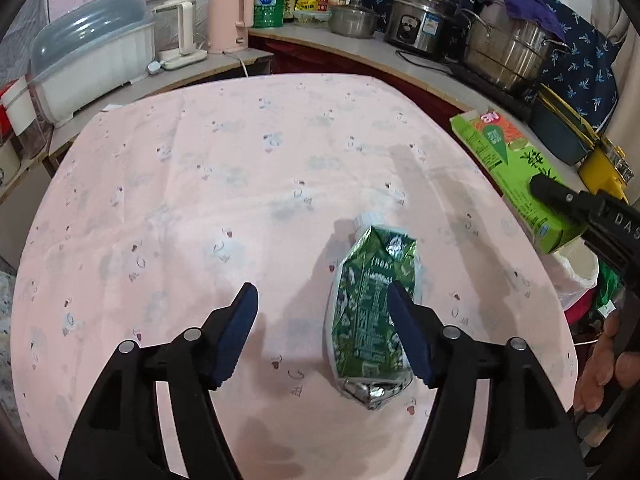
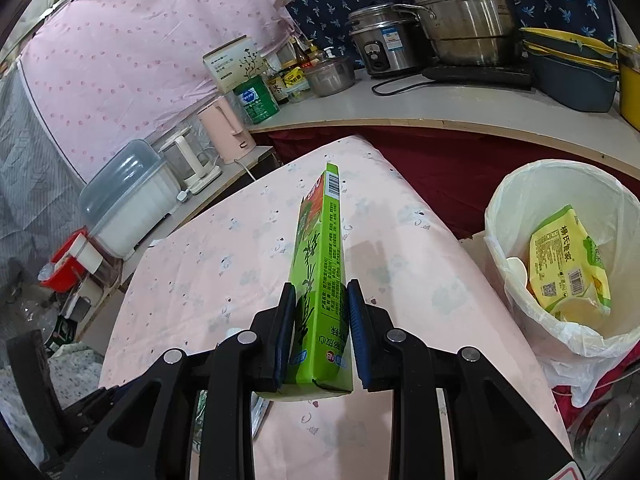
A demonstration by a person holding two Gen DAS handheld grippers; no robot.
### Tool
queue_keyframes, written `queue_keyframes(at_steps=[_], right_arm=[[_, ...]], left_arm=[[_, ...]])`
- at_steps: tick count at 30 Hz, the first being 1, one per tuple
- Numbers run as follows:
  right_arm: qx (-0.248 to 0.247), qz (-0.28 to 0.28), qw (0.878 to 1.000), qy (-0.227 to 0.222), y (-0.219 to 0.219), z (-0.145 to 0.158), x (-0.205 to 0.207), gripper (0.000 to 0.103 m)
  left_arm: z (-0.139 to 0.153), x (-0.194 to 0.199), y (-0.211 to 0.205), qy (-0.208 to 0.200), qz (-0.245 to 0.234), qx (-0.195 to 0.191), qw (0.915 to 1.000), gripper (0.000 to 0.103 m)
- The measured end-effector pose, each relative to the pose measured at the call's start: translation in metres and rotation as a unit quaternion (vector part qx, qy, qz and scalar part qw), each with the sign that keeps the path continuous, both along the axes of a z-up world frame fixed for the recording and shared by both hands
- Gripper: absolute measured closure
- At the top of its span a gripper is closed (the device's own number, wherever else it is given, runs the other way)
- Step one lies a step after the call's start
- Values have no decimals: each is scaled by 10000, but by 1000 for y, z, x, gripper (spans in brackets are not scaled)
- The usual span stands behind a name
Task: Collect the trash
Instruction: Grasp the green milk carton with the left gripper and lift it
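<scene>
A crushed green drink carton (image 1: 368, 292) with a white cap lies flat on the pink-clothed table (image 1: 192, 200). My left gripper (image 1: 322, 286) hovers over it with its jaws open; the right finger sits above the carton and the left finger over bare cloth. My right gripper (image 2: 320, 284) is shut on a long light-green cardboard box (image 2: 324, 240), held on edge above the table. In the left wrist view that box (image 1: 504, 156) hangs at the right table edge. A bin lined with a white bag (image 2: 516, 196) stands right of the table, with a yellow packet (image 2: 568, 256) inside.
Counters ring the table: a white dish box with a clear lid (image 1: 92, 68), a pink kettle (image 1: 230, 20), a green tin (image 1: 269, 6), a rice cooker (image 1: 420, 20) and steel pots (image 1: 508, 48). A person's hand (image 1: 600, 364) grips the right tool's handle.
</scene>
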State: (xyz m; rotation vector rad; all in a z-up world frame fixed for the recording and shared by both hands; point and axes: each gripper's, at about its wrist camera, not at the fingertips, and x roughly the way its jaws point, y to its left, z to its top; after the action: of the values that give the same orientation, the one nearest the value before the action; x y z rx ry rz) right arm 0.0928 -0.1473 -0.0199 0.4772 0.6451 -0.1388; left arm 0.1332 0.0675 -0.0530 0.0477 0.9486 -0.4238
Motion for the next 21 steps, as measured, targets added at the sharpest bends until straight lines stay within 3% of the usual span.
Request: queue_keyframes(at_steps=[3,5,7,12,16,18,19,21], right_arm=[[-4,35,10000,3,4,-1,-1,78],[-66,55,10000,0,6,0,-4,78],[-95,63,9999,-9,7,1,-7,78],[-106,60,9999,13,8,-1,-15,78],[-73,21,10000,47,4,-4,-20,78],[-65,3,10000,58,2,-5,-23,78],[-65,-2,10000,63,1,-6,-24,78],[-57,-11,10000,70,0,-7,-26,78]], left_arm=[[-3,-10,-2,56,-118,-68,9999,39],[-3,-20,-7,46,-206,-181,9996,23],[-6,-24,-14,-12,-199,-94,9998,16],[-28,-23,-26,241,-142,2,9996,16],[-39,-18,-39,206,-110,189,9995,16],[-42,-16,-44,150,-96,257,9995,21],[-42,-17,-46,80,-108,328,9994,30],[-41,-17,-50,17,-175,423,9990,33]])
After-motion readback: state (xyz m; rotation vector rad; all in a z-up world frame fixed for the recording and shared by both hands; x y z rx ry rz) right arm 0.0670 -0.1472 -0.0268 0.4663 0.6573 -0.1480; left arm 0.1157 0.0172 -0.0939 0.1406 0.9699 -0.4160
